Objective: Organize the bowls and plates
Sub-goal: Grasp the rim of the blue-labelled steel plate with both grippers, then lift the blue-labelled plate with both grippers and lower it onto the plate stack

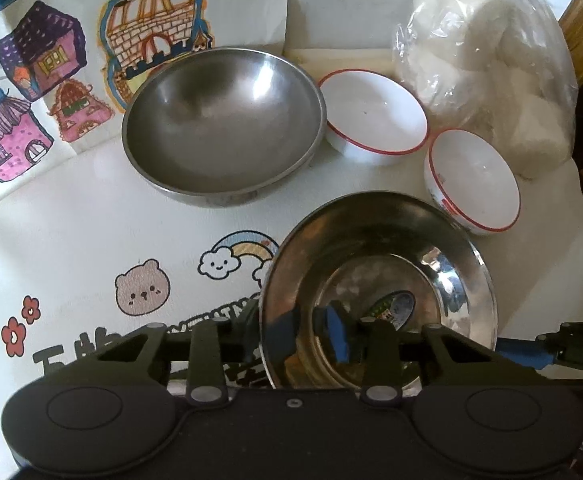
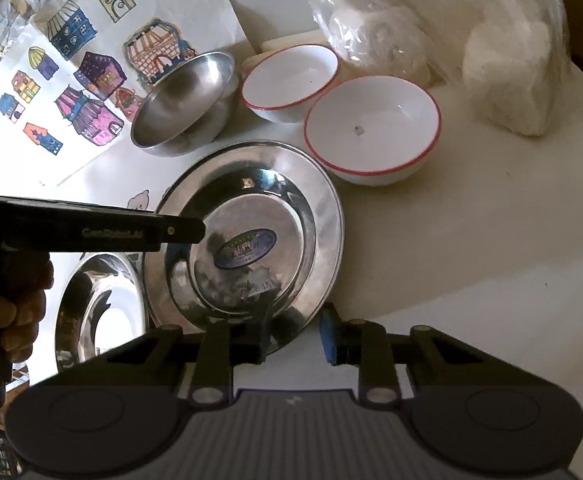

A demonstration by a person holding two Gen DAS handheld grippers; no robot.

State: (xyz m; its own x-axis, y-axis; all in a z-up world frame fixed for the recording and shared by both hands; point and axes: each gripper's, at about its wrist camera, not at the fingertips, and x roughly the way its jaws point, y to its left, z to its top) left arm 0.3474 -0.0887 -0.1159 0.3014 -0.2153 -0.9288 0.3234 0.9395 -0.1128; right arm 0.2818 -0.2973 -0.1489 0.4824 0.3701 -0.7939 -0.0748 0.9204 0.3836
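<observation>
The left claw (image 1: pixel 295 340) is closed on the near rim of a steel plate (image 1: pixel 371 240), with 1 blue pad inside the dish and the other finger outside it. The right claw (image 2: pixel 297 338) is clamped on the same plate at another part of its rim, the edge sitting between its 2 pads. That puts the plate in both claws at once, at the front of the white worktop (image 1: pixel 71 220). An oval blue sticker (image 2: pixel 245 249) sits in the plate's centre. In the right wrist view a second steel plate (image 2: pixel 99 312) lies just beside it at the lower left, partly hidden by the first (whether the 2 touch I cannot tell). A hand (image 2: pixel 7 304) grips the black handle of the left claw there. Behind the held plate stands a steel bowl (image 1: pixel 219 128), upright. To its right are 2 white bowls with red rims, 1 further back (image 1: pixel 375 116) and 1 nearer (image 1: pixel 475 184), close together. A clear plastic bag of white lumps (image 1: pixel 491 60) lies behind them. A sheet of coloured house drawings (image 1: pixel 31 80) lies at the back left, and the worktop's cover carries a printed bear (image 1: pixel 142 288).
</observation>
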